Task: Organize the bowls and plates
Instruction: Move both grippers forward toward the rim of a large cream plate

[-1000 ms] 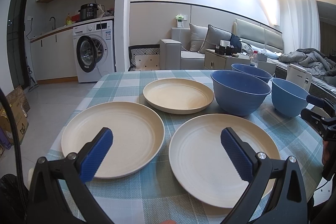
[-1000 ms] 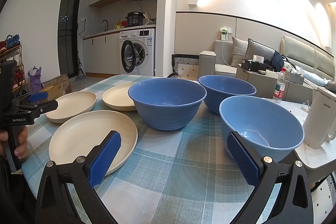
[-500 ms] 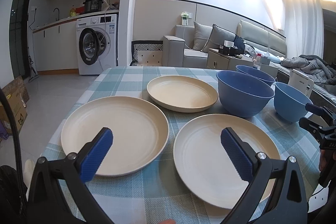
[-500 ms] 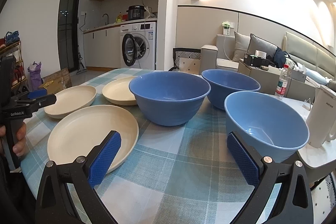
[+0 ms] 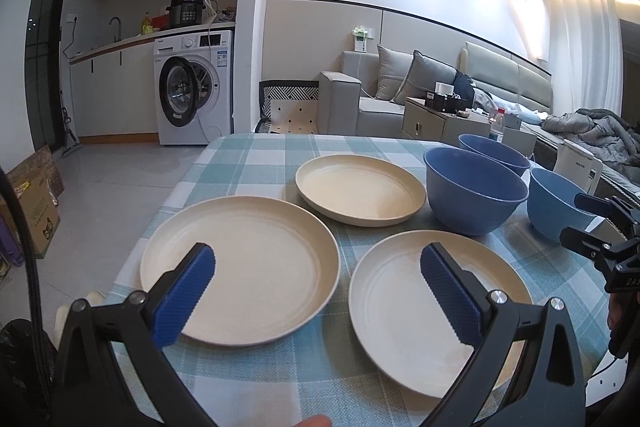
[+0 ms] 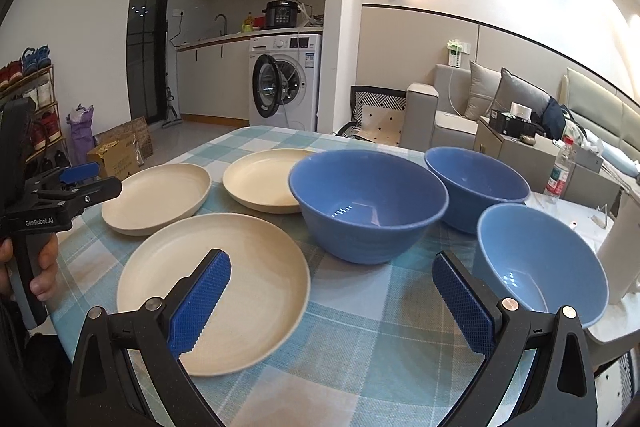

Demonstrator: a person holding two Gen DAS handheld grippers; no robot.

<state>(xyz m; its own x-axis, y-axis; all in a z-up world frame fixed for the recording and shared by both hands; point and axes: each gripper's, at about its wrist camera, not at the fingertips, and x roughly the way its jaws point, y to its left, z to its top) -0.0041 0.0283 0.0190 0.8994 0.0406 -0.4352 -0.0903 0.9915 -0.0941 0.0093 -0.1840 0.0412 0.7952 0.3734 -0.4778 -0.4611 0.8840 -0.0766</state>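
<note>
**Both grippers wide open above the checked table, nothing gripped**

Your table (image 5: pixel 256 155) carries everything: three cream plates on the left half, three blue bowls on the right, all sitting apart and unstacked.

Your left gripper (image 5: pixel 316 291) hovers low over the near edge, jaws spread wide and empty, one pad over the near-left plate (image 5: pixel 256 263) and the other over the near-right plate (image 5: pixel 404 315). The far plate (image 5: pixel 360 189) lies beyond them, just beside the big blue bowl (image 5: pixel 474 193). Your right gripper (image 6: pixel 332 301) is likewise released and empty, left pad over the near-right plate, right pad in front of the light blue bowl (image 6: pixel 540 263), which sits at the table's right edge (a white kettle (image 6: pixel 624 247) stands close by on that side). The far blue bowl (image 6: pixel 478 183) sits behind, near the big bowl.

Open cloth runs between your right gripper's pads up to the big bowl; a narrower strip separates the two near plates.

Since a second ago, both cameras have tipped down and drawn slightly nearer the dishes; the near-left plate now fills more of the left view. No dish has moved, and the jaws' spread is unchanged.
</note>
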